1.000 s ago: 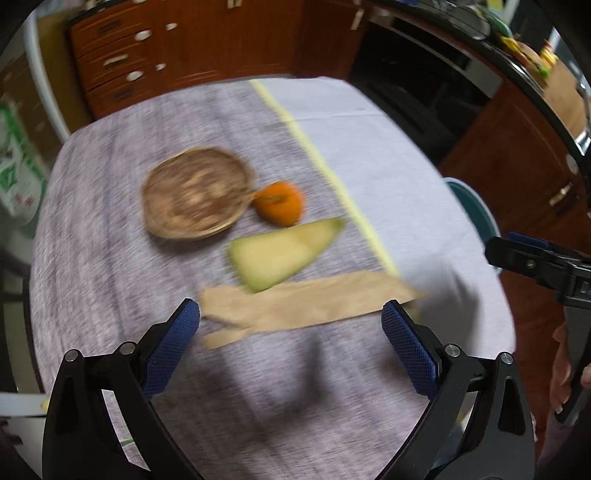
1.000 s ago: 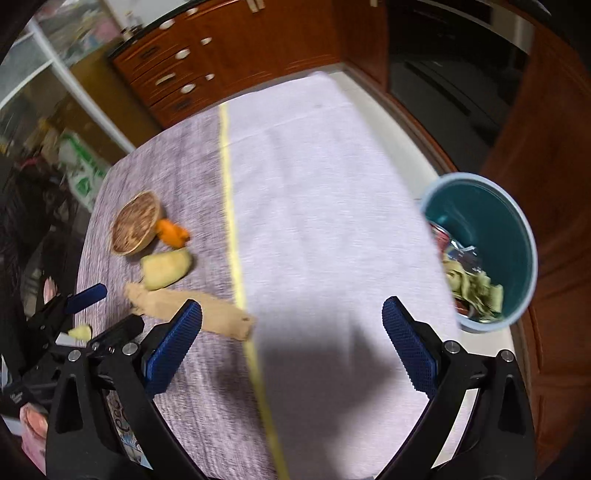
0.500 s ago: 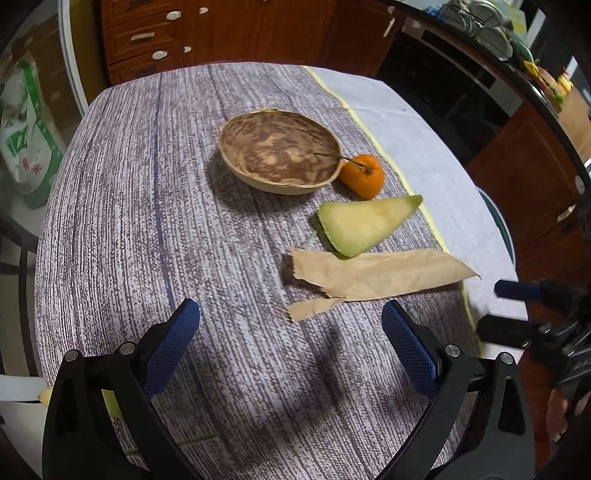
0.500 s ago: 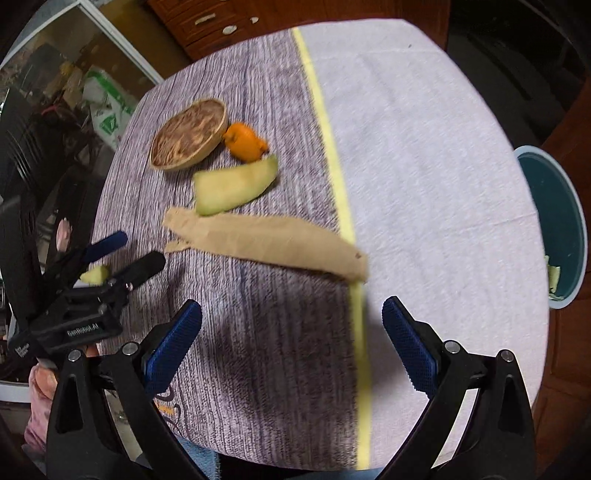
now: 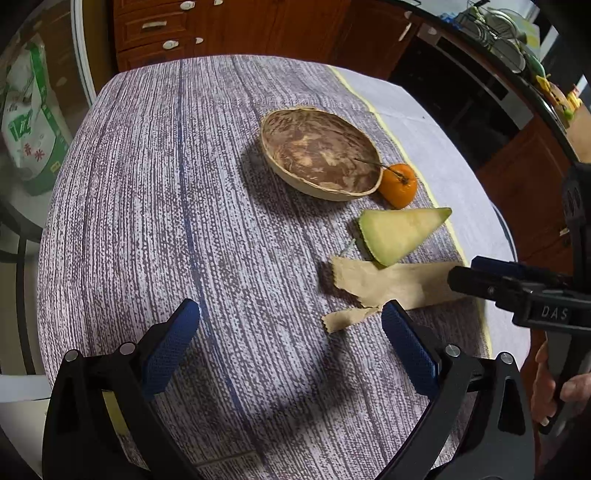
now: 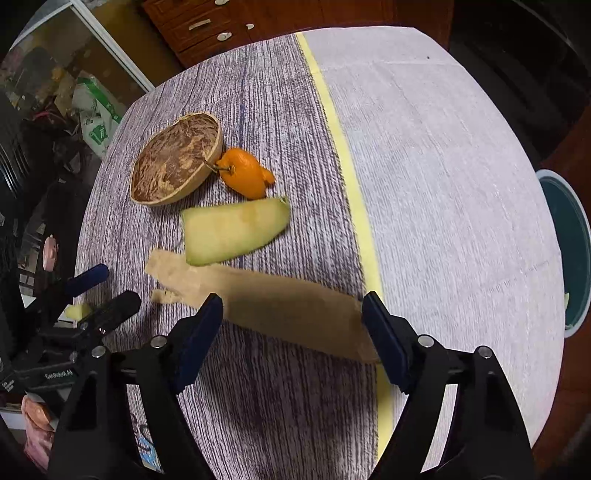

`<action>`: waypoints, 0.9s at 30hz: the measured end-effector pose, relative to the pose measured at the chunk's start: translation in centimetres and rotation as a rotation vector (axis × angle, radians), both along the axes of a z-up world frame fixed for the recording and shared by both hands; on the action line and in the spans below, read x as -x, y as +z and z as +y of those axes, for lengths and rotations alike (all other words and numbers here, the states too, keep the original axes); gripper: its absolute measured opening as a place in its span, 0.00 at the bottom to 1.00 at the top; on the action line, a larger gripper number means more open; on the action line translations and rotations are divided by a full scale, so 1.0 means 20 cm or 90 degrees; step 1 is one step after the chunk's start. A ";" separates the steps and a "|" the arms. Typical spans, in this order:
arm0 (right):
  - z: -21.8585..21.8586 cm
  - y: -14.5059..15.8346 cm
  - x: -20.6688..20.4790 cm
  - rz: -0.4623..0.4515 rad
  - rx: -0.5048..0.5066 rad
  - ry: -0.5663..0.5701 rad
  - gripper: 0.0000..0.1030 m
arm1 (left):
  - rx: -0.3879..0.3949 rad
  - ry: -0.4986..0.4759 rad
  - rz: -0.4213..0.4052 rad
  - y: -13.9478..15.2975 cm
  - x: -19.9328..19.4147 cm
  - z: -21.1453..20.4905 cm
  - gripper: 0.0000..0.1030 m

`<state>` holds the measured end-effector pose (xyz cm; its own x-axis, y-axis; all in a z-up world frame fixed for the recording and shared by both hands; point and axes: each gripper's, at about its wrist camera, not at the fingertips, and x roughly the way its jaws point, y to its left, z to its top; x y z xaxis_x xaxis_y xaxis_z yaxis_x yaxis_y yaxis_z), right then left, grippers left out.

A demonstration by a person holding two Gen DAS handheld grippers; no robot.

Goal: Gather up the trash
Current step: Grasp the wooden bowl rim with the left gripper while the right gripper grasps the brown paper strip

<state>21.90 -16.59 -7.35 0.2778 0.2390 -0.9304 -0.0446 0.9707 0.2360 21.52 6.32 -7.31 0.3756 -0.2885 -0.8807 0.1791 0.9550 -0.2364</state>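
Note:
A long brown paper strip (image 6: 280, 302) lies on the grey tablecloth (image 6: 295, 122). My right gripper (image 6: 291, 317) hangs over it, and the strip lies between its closing jaws. The pads do not press on it. A torn paper scrap (image 5: 347, 317) lies beside the strip (image 5: 399, 282). Behind them are a melon slice (image 6: 236, 229), an orange peel (image 6: 243, 171) and a brown half shell (image 6: 177, 158). My left gripper (image 5: 290, 332) stands open over bare cloth left of the scrap, with nothing in it. The right gripper (image 5: 465, 271) reaches in over the strip's right end.
A teal bin (image 6: 569, 251) with trash stands below the table's right edge. A yellow stripe (image 6: 354, 192) divides the dark cloth from the pale half. Wooden drawers (image 5: 159, 26) stand beyond the table. A person's hand (image 5: 554, 384) holds the right gripper's handle.
Both grippers have dropped closer to the table. The right one has come over the paper strip and its jaws have narrowed. The left one has shifted left of the trash.

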 end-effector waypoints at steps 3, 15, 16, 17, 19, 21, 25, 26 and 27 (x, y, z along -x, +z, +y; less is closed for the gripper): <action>-0.03 0.04 -0.01 -0.008 0.007 -0.002 0.72 | 0.012 -0.007 -0.009 0.01 -0.02 0.00 0.96; -0.17 0.06 0.24 0.026 0.021 -0.025 0.72 | 0.022 -0.106 -0.026 0.03 -0.04 -0.21 0.36; -0.16 0.03 0.25 0.034 0.014 -0.020 0.69 | 0.027 -0.116 -0.018 0.01 -0.03 -0.23 0.34; -0.15 0.01 0.27 0.041 0.010 -0.014 0.67 | 0.031 -0.123 -0.014 0.01 -0.02 -0.24 0.34; -0.11 -0.02 0.25 0.037 0.010 -0.008 0.62 | 0.042 -0.139 0.001 -0.02 0.01 -0.27 0.33; -0.10 -0.02 0.22 0.017 0.007 -0.011 0.59 | 0.034 -0.146 0.006 -0.03 0.02 -0.28 0.33; -0.09 -0.04 0.13 -0.002 -0.005 -0.025 0.59 | 0.048 -0.143 0.015 -0.04 0.02 -0.27 0.33; -0.07 -0.04 0.10 -0.009 -0.002 -0.025 0.58 | 0.055 -0.141 0.019 -0.04 0.02 -0.27 0.33; -0.07 -0.04 0.08 -0.013 -0.002 -0.025 0.58 | 0.060 -0.141 0.022 -0.04 0.01 -0.27 0.33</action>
<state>20.35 -17.96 -8.25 0.3063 0.2306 -0.9236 -0.0112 0.9710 0.2388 21.35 0.94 -8.12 0.2641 -0.4417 -0.8574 0.3714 0.8670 -0.3323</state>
